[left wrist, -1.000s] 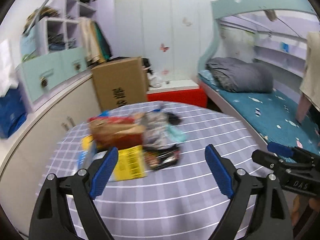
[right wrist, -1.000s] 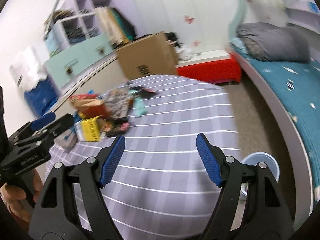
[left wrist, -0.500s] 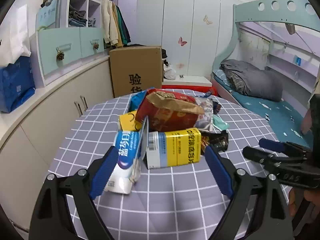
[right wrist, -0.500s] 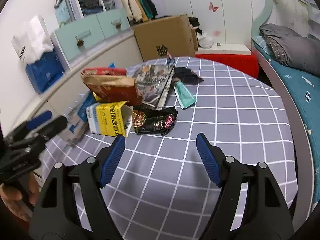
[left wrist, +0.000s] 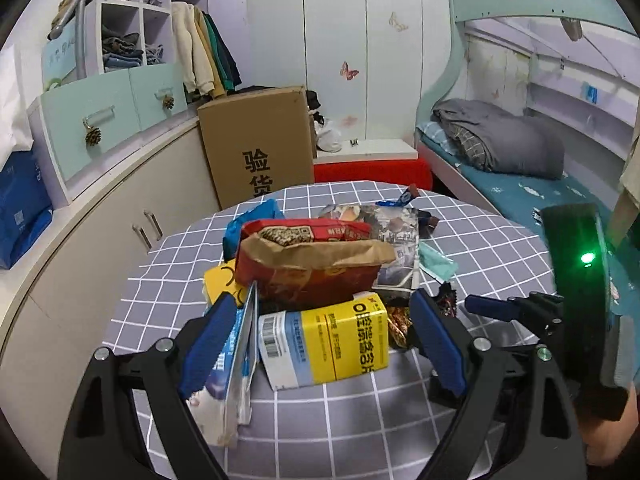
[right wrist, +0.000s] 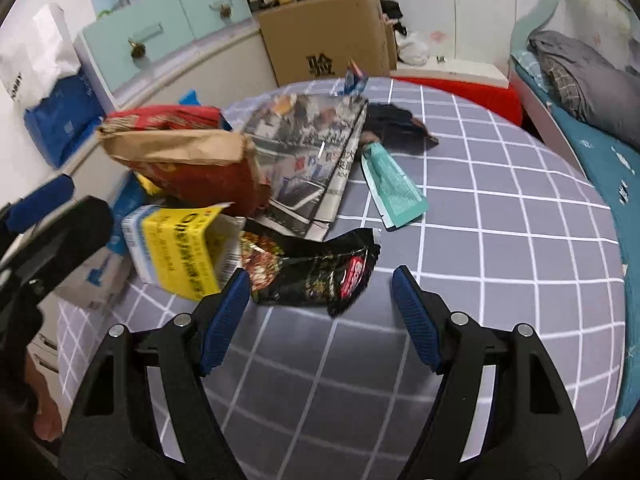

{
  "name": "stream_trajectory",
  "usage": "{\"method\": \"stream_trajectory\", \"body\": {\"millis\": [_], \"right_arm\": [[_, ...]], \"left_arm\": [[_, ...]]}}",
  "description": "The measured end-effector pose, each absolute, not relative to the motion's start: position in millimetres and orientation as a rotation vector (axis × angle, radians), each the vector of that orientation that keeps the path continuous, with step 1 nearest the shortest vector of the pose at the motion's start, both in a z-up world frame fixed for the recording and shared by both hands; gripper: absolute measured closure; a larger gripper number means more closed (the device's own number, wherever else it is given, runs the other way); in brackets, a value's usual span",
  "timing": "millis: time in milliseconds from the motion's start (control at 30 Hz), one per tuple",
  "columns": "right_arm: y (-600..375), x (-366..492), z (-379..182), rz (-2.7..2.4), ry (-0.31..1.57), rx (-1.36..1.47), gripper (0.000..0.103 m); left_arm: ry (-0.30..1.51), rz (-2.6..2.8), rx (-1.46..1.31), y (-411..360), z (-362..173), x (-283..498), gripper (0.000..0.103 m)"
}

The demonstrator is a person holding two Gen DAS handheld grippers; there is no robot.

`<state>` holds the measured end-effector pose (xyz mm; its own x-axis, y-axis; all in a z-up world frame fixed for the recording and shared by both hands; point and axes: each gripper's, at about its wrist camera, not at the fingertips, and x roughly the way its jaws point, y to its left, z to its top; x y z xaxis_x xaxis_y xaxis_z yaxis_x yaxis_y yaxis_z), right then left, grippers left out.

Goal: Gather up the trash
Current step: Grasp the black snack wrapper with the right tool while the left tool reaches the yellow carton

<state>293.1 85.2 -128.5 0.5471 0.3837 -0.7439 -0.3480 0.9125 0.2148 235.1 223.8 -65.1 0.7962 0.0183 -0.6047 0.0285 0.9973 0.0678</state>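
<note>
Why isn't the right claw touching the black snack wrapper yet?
Apart. The right wrist view shows checked tablecloth between the closing right claw and the black snack wrapper.

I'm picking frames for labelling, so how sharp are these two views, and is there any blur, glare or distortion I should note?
Left wrist view: sharp on the yellow carton, strong fisheye bending of the cabinets, dark corners, and a glowing green light at right. Right wrist view: the black snack wrapper is crisp with small glints, while the left gripper at the left edge is smeared and soft.
</note>
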Motion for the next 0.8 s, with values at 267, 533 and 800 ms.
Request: {"method": "stream_trajectory", "body": {"millis": [267,533,800], "right_arm": [[83,304,-128,0.453,0.877,0.012,0.081],[42,298,-116,0.433,0.791,0.094,0.086],[12,293,-110,0.422,0.748,0.145,0.086]], "left_arm": [[0.672,-0.01,0.08,216,-71,250,0.017],[0.674,-0.038,0.037,214,-68,256,0.017],[0.695,-0.003,0.085,195,-72,259,0.017]]}}
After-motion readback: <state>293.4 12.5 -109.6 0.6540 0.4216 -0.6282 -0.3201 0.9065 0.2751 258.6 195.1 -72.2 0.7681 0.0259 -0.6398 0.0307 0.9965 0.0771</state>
